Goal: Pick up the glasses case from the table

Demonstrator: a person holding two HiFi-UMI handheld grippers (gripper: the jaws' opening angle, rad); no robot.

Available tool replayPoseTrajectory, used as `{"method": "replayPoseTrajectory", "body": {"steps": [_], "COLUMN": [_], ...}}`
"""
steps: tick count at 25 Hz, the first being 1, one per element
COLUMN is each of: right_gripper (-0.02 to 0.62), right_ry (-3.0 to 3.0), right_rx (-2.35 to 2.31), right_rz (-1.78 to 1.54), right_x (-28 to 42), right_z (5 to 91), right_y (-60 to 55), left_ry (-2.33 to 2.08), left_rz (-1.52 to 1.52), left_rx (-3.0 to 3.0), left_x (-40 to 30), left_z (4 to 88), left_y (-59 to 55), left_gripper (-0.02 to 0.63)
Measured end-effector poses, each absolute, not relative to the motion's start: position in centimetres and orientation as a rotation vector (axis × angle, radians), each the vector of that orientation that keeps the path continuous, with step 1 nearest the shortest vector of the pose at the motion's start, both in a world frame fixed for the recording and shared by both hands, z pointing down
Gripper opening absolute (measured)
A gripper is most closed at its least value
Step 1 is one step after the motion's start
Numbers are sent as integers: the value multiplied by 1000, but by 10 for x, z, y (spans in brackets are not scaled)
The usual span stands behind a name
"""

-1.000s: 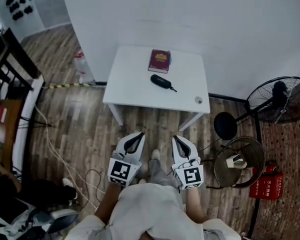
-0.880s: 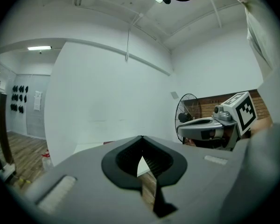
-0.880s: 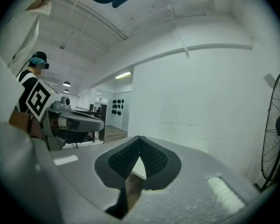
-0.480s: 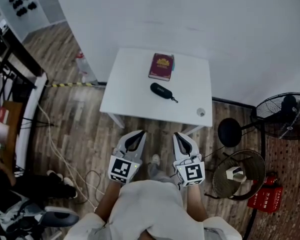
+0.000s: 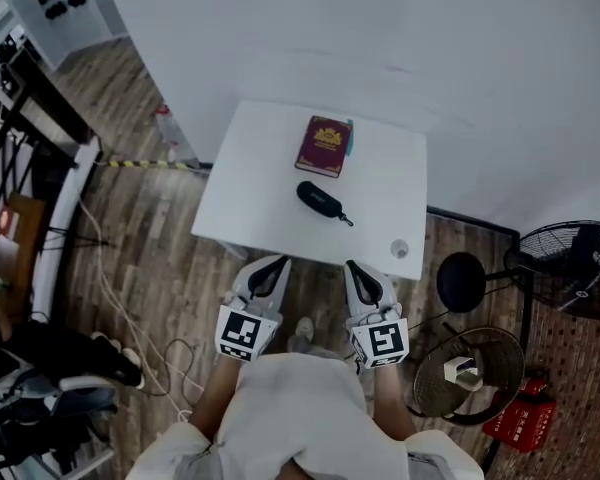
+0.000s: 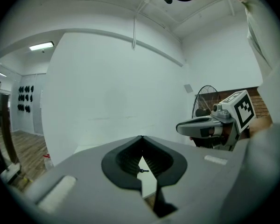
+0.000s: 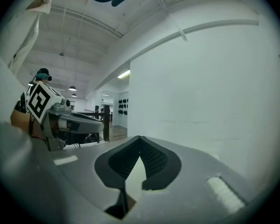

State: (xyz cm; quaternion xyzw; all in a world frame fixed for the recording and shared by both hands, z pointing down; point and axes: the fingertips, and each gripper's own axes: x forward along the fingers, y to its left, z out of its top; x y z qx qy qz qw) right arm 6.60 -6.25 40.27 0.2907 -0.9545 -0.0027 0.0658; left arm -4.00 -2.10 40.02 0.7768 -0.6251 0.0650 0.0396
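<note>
The left claw [image 5: 271, 266] and the right claw [image 5: 357, 268] are both closed tight and empty. They are held side by side before the person's waist, pointing almost level at the desk's [image 5: 260, 193] near edge. The glasses case [image 5: 319, 200] lies mid-desk, apart from both tips, with a red book [image 5: 324, 146] toward the far edge.
</note>
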Motion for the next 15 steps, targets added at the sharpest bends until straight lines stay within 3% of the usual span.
{"method": "replayPoseTrajectory", "body": {"steps": [15], "right_gripper": [5], "right_ry": [-2894], "right_rx": [768], "right_rz": [59], "right_x": [54], "right_z": [427], "right_y": [-105], "left_ry": [-1938], "left_rz": [257], "left_rx": [2340], "left_x": [-48], "left_z": [422], "left_y": [-67], "left_gripper": [20]}}
